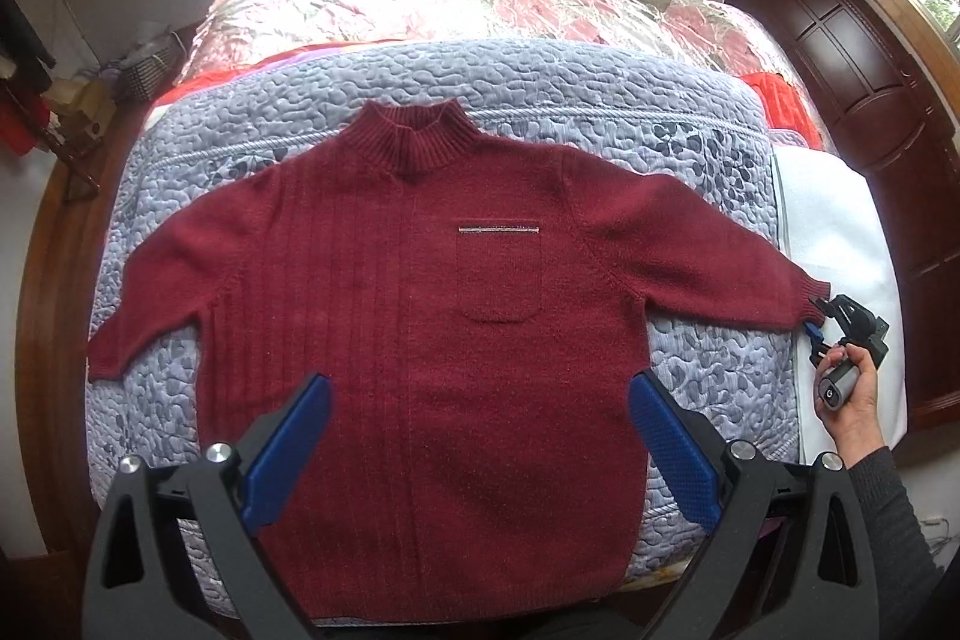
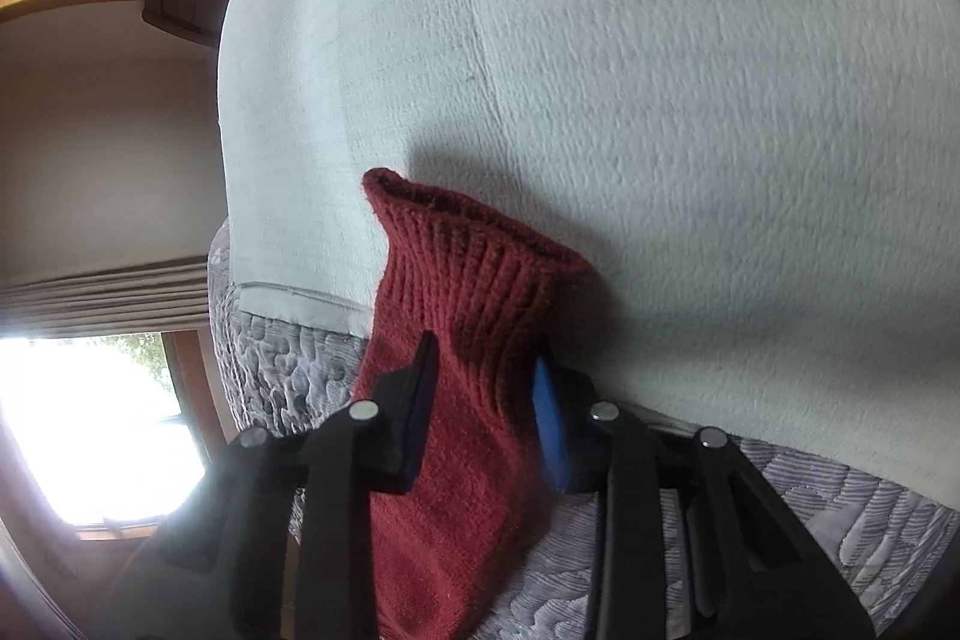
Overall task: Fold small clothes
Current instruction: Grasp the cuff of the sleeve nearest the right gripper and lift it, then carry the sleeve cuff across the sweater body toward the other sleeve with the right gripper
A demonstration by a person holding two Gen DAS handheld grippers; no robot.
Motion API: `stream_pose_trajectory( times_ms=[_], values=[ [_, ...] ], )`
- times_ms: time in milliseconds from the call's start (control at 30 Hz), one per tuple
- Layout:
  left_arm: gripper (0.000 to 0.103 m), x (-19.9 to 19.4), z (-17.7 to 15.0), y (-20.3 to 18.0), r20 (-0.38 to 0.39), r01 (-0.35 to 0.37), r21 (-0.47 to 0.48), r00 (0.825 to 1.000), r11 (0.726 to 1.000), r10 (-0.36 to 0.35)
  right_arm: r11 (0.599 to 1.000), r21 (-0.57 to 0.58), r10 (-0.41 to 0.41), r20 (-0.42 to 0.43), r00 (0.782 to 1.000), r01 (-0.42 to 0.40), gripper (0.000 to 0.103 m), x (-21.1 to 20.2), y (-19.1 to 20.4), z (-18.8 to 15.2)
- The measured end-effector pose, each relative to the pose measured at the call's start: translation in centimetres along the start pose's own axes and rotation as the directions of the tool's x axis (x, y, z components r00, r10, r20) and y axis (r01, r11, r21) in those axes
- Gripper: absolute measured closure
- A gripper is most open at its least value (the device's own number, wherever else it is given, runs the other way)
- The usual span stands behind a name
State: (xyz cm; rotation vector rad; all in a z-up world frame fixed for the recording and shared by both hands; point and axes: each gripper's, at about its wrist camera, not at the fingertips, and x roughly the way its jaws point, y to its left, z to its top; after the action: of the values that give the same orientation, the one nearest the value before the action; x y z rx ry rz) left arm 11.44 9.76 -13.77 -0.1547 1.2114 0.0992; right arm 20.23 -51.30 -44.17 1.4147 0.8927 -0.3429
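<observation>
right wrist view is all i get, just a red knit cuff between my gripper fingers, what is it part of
Observer: It is the sleeve end of a dark red sweater lying flat, front up, on a grey quilt.
Operator: is the other sleeve folded yet
Observer: No, the other sleeve lies spread out to the side on the quilt.
Operator: where is the left gripper
Observer: The left gripper is open above the sweater's lower body, holding nothing.
Operator: is my gripper really on the cuff
Observer: Yes, the right gripper meets the cuff at the quilt's edge, beside a white sheet.
</observation>
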Motion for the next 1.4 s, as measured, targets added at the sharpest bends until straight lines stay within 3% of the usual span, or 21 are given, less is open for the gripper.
stream_pose_trajectory(
  times_ms=[200, 300, 467, 667, 800, 867, 1000, 1100, 1233, 1300, 1367, 1400],
  values=[
    [0.004, -0.3, -0.5, 0.8, 0.004, -0.004, -0.013, 1.0, 1.0, 0.004, 0.997, -0.075, 0.01, 0.025, 1.0, -0.009, 0.09, -1.5, 1.5, -0.7],
    [0.004, -0.6, -0.7, 1.3, 0.008, 0.004, -0.03, 1.0, 1.0, -0.004, 0.984, -0.178, 0.006, 0.05, 0.999, 0.003, 0.091, -3.4, 3.9, -2.0],
    [0.004, -1.2, -1.0, 3.0, 0.039, -0.008, -0.057, 0.999, 0.998, 0.01, 0.903, -0.427, -0.003, 0.093, 0.996, 0.043, 0.091, -7.4, 10.6, -6.6],
    [0.004, -2.5, -1.0, 6.0, 0.102, 0.002, -0.094, 0.995, 0.996, 0.007, 0.674, -0.737, 0.011, 0.088, 0.996, 0.057, 0.091, -9.4, 19.6, -17.1],
    [0.004, -3.2, -0.9, 9.3, 0.126, 0.13, -0.176, 0.986, 0.976, -0.108, 0.465, -0.883, -0.01, 0.065, 0.998, 0.062, 0.091, -7.9, 23.6, -26.4],
    [0.004, -3.6, -1.1, 10.9, 0.158, 0.154, -0.205, 0.98, 0.966, -0.123, 0.349, -0.935, -0.028, 0.052, 0.998, 0.059, 0.091, -6.6, 24.4, -31.2],
    [0.004, -3.7, -1.2, 13.5, 0.199, 0.141, -0.233, 0.975, 0.962, -0.095, 0.172, -0.985, -0.089, 0.007, 0.996, 0.022, 0.091, -1.8, 24.8, -40.2],
    [0.004, -2.9, -1.0, 15.7, 0.21, 0.231, -0.28, 0.962, 0.932, -0.175, 0.041, -0.999, -0.156, 0.014, 0.988, 0.021, 0.091, 3.0, 23.8, -46.3],
    [0.004, -0.3, 0.0, 17.3, 0.194, 0.329, -0.299, 0.94, 0.896, -0.28, -0.088, -0.995, -0.268, 0.074, 0.961, 0.052, 0.091, 9.6, 20.4, -51.3],
    [0.004, 1.5, 0.8, 17.8, 0.179, 0.374, -0.318, 0.926, 0.871, -0.333, -0.103, -0.993, -0.33, 0.084, 0.94, 0.052, 0.091, 12.3, 18.5, -52.6],
    [0.004, 3.8, 1.6, 18.3, 0.163, 0.448, -0.355, 0.894, 0.821, -0.418, -0.127, -0.991, -0.365, 0.093, 0.926, 0.05, 0.088, 13.9, 17.0, -53.8],
    [0.004, 5.2, 2.1, 18.5, 0.15, 0.478, -0.376, 0.877, 0.794, -0.457, -0.128, -0.991, -0.376, 0.088, 0.922, 0.043, 0.081, 14.2, 16.3, -53.9]
  ],
)
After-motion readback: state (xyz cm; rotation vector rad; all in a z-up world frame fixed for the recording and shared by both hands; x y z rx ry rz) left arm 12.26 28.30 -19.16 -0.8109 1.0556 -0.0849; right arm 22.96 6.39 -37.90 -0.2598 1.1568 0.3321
